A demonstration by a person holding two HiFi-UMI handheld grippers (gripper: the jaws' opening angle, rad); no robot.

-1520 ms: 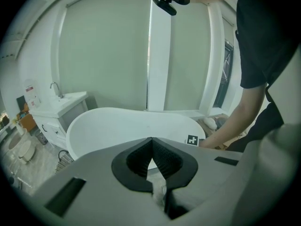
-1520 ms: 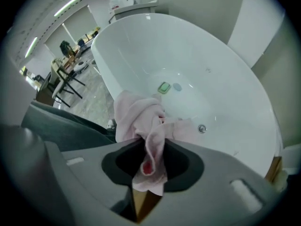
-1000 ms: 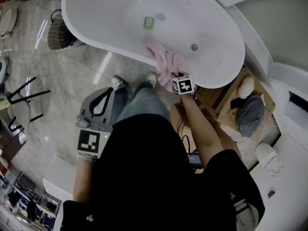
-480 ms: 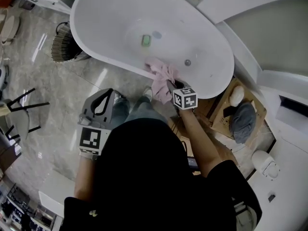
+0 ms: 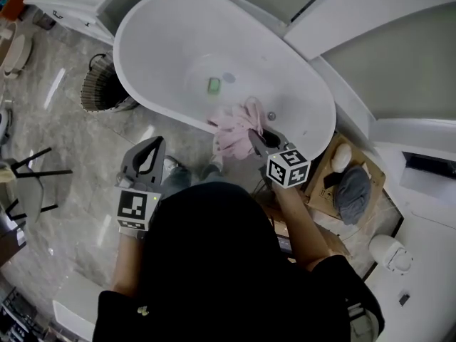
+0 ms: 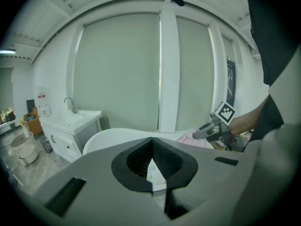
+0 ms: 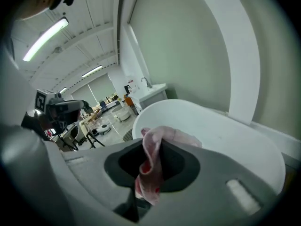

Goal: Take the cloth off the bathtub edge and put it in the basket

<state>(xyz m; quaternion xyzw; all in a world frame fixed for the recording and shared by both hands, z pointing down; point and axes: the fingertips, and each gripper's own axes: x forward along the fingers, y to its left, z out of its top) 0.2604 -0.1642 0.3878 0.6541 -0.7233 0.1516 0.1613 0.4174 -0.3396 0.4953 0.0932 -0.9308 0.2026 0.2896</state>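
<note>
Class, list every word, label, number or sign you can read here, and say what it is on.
No text is readable.
Wall notice near the sink: too small to read.
Cardboard box: any print too blurred.
Marker cube: square pattern only, no letters.

Black top, blue jeans; grey left hand-held gripper and right hand-held gripper carry marker cubes.

Cloth gathered up from the bathtub edge

Pulled the cloth out of its long drape down the outside of the bathtub and up into a loose bunch, pinched in the right hand-held gripper. Drew that gripper back from the rim toward the body. Cannot tell whether fully clear of the rim. Shifted the head view as well, bringing more of the basket into sight.
</note>
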